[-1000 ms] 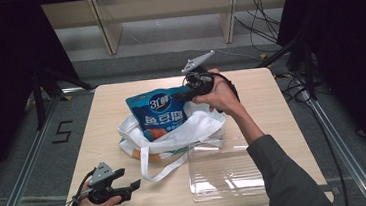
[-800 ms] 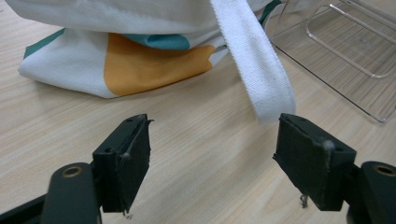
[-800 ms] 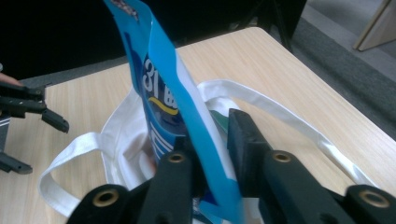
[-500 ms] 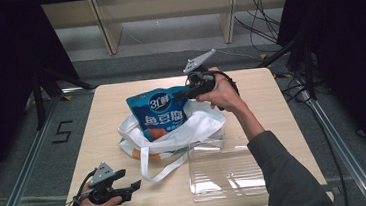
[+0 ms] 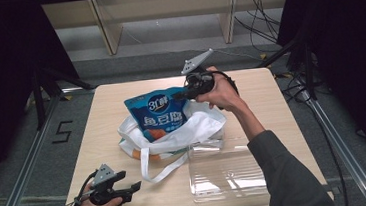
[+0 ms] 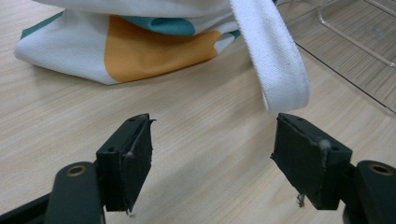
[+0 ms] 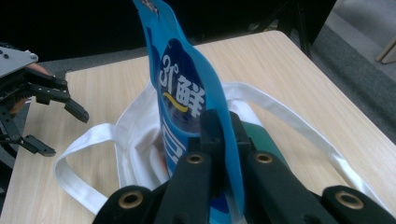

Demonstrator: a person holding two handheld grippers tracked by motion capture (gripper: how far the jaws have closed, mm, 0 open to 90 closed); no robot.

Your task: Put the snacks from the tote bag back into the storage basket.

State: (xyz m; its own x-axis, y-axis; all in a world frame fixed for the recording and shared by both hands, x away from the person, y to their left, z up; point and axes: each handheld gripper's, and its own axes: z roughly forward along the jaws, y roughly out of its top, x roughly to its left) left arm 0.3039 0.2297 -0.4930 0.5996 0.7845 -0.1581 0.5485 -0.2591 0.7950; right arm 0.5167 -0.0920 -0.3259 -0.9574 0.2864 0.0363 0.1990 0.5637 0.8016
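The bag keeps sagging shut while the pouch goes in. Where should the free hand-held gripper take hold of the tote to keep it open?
Grip the loose white strap that lies flat on the table, just ahead of the open left hand-held gripper. Come in low along the tabletop from the near side: the flat webbing would likely slip between the jaws there.

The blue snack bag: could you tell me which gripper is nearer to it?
Right. The right gripper is clamped on the blue snack bag; the left gripper, open, sits near the table's front edge, apart from it.
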